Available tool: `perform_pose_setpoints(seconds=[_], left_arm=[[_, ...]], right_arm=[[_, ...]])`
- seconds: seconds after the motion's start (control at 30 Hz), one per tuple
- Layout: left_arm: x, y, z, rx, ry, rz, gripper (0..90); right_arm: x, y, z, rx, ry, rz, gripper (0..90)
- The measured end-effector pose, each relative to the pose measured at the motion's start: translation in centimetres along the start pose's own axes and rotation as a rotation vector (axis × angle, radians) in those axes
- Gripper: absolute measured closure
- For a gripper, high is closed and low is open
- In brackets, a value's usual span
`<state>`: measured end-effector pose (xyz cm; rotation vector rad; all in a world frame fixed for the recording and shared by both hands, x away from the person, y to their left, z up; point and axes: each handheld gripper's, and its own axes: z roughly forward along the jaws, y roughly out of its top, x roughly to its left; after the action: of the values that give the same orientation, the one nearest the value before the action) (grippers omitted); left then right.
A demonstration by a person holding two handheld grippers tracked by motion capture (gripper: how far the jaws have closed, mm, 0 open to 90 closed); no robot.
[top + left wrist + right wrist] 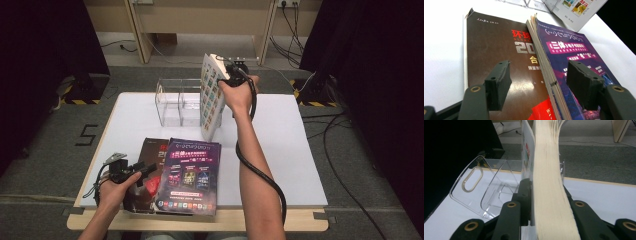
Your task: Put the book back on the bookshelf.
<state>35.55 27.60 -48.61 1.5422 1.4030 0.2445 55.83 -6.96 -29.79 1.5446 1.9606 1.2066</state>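
Note:
My right gripper (232,70) is shut on a thick white magazine (211,97) with small coloured pictures on its cover. It holds the magazine upright, bottom corner near the table, beside a clear acrylic file holder (175,100). In the right gripper view the jaws press both sides of the magazine's cream page edge (547,182), with the holder (486,192) to the left. My left gripper (147,169) hovers open at the near left over a brown magazine (494,45) and a purple magazine (566,50) that overlaps it. The purple magazine's edge runs between the open jaws, which do not touch it.
The white table top (280,150) has bare room on its right half. A wooden strip edges its near side. Beyond the table are grey floor, cables and wooden furniture legs, with dark curtains at both sides.

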Motion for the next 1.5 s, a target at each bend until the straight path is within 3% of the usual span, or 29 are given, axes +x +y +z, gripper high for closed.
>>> perform_pose_setpoints(seconds=[0.1,0.33,0.53,0.83,1.37,1.5], left_arm=[[0.0,0.1,0.0,-0.004,-0.001,-0.003,35.3],[0.1,0.2,-0.2,-0.012,-0.001,-0.007,35.2],[0.2,0.2,-0.2,-0.014,-0.001,-0.011,35.3],[0.3,0.2,-0.3,-0.016,-0.002,-0.015,35.3],[0.5,0.3,-0.3,-0.021,-0.005,-0.022,35.3],[0.5,0.3,-0.3,-0.022,-0.005,-0.022,35.3]], right_arm=[[0.3,0.1,0.0,0.001,0.043,-0.012,73.5],[1.1,-0.5,-0.1,-0.075,0.038,-0.055,73.9],[1.2,-0.5,-0.1,-0.093,0.038,-0.055,74.1],[0.7,-0.7,-0.2,-0.174,0.039,-0.033,74.1],[1.2,-0.1,-0.8,-0.313,-0.042,-0.066,74.1],[1.3,0.1,-0.5,-0.316,-0.048,-0.066,74.1]])
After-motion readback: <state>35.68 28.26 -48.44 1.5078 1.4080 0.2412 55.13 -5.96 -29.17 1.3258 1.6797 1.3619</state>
